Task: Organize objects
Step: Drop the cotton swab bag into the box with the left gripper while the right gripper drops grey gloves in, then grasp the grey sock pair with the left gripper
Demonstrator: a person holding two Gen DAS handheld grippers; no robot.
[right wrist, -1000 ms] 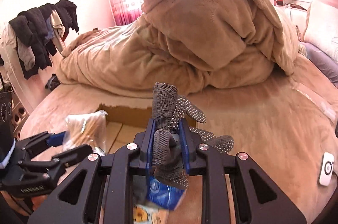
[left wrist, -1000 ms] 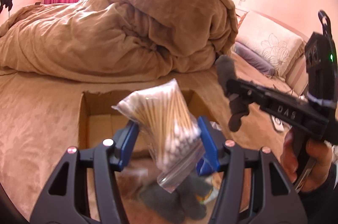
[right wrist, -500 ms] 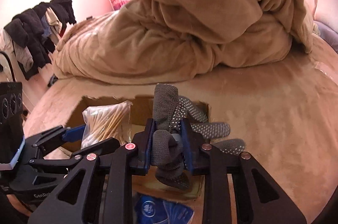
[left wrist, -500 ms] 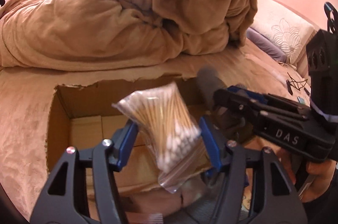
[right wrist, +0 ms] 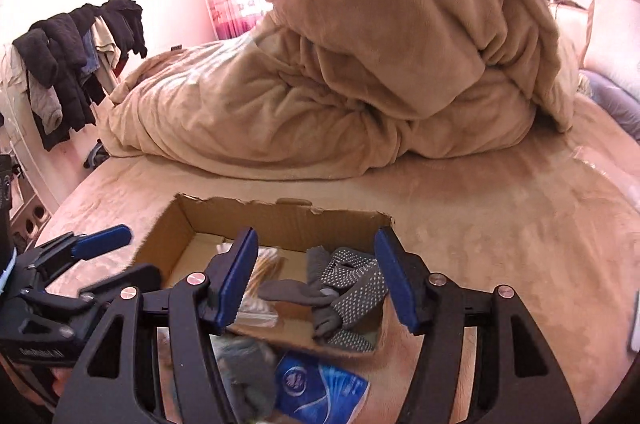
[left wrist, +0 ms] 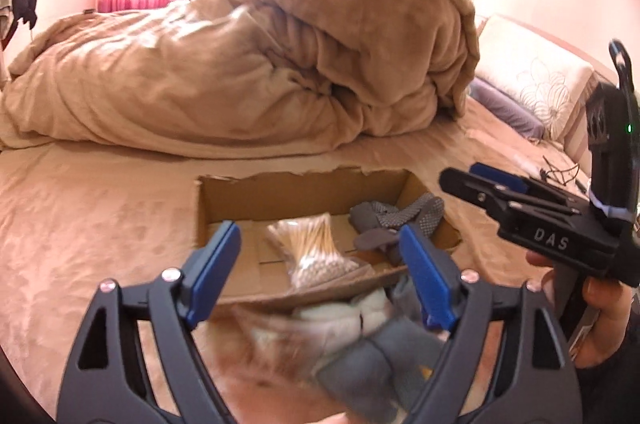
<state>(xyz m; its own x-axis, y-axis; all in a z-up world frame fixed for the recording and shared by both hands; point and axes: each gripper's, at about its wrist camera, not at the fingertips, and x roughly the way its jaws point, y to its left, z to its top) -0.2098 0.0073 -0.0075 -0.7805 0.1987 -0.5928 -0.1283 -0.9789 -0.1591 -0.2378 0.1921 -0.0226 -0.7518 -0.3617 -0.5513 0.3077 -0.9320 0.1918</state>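
Note:
An open cardboard box (left wrist: 296, 190) (right wrist: 280, 220) sits on the bed. Inside it lie a clear bag of cotton swabs (left wrist: 312, 250) (right wrist: 260, 284) on the left and grey dotted gloves (left wrist: 396, 224) (right wrist: 344, 288) on the right. My left gripper (left wrist: 320, 264) is open and empty, just short of the box's near wall. My right gripper (right wrist: 316, 272) is open and empty above the gloves; it also shows in the left wrist view (left wrist: 480, 180). The left gripper shows in the right wrist view (right wrist: 108, 260).
A heaped tan duvet (left wrist: 260, 64) lies behind the box. Grey and white cloth items (left wrist: 372, 344) and a blue packet (right wrist: 320, 388) lie on the bed in front of the box. Pillows (left wrist: 532, 88) are at the right. Clothes (right wrist: 76, 60) hang at the left.
Both grippers opened. The bag of cotton swabs dropped from the left gripper into the box, and the gloves dropped from the right gripper into the box. Both grippers pulled back.

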